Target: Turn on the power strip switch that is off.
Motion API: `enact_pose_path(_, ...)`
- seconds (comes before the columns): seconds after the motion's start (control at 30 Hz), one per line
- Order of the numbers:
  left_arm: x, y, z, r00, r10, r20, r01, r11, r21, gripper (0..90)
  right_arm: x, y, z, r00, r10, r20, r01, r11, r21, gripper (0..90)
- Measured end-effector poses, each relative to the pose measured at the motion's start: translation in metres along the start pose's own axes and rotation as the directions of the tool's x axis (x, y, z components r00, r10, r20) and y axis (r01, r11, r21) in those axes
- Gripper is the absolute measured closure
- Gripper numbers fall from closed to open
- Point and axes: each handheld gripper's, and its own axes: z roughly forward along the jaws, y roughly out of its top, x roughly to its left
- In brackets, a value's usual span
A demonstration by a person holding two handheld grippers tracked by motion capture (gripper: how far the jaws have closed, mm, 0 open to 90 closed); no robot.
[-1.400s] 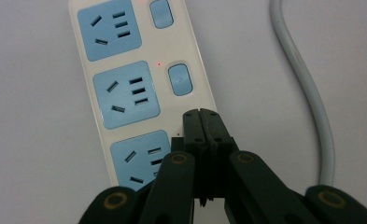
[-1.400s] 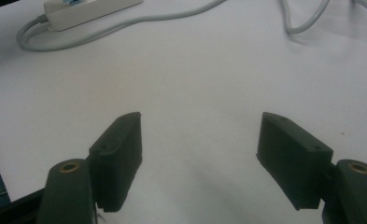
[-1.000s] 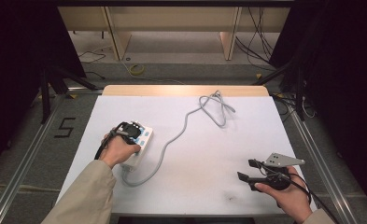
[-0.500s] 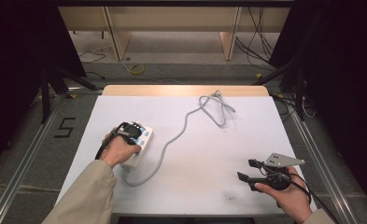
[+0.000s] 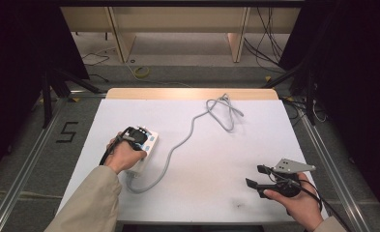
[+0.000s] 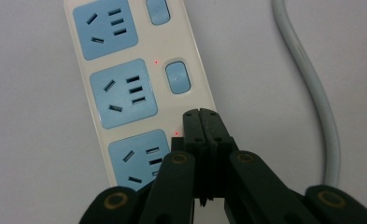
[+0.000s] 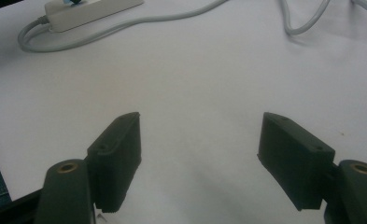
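A white power strip (image 6: 125,84) with blue sockets and blue rocker switches (image 6: 177,77) lies on the white table (image 5: 216,159); small red lights glow beside the switches. My left gripper (image 6: 201,114) is shut with nothing between its jaws, its tips right over the strip's nearest switch. In the high view the left gripper (image 5: 135,135) sits on top of the power strip (image 5: 146,145). The strip's grey cable (image 5: 192,128) runs to a loop at the table's far side. My right gripper (image 5: 256,176) rests open low over the near right of the table, nothing between its fingers (image 7: 116,154).
The grey cable (image 6: 312,88) curves past the strip's right side and loops behind its near end (image 5: 139,186). In the right gripper view, the power strip (image 7: 92,9) lies far off at top left. A floor marking "5" (image 5: 67,131) lies left of the table.
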Motion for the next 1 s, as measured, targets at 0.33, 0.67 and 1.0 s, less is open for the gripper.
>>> enact_pose_path(0.33, 0.0003, 0.0003, 0.0004, 1.0000, -0.004, 0.004, 0.004, 1.0000, 0.002, 90.0, 0.0003, 0.0001, 0.0002, 1.0000, -0.001, -0.002, 0.001, 1.000, 0.001, 30.3)
enact_pose_path(0.67, 0.0002, 0.0005, 0.0008, 1.0000, -0.002, 0.004, 0.002, 1.0000, 0.005, 90.0, 0.0009, 0.0002, 0.0003, 1.0000, -0.003, -0.002, 0.003, 1.000, 0.001, 30.2)
enact_pose_path(1.0, 0.0000, 0.0011, 0.0012, 0.9999, -0.011, 0.003, 0.011, 0.9999, 0.011, 90.0, 0.0013, 0.0003, -0.0003, 1.0000, -0.006, 0.001, 0.006, 1.000, 0.000, 30.3)
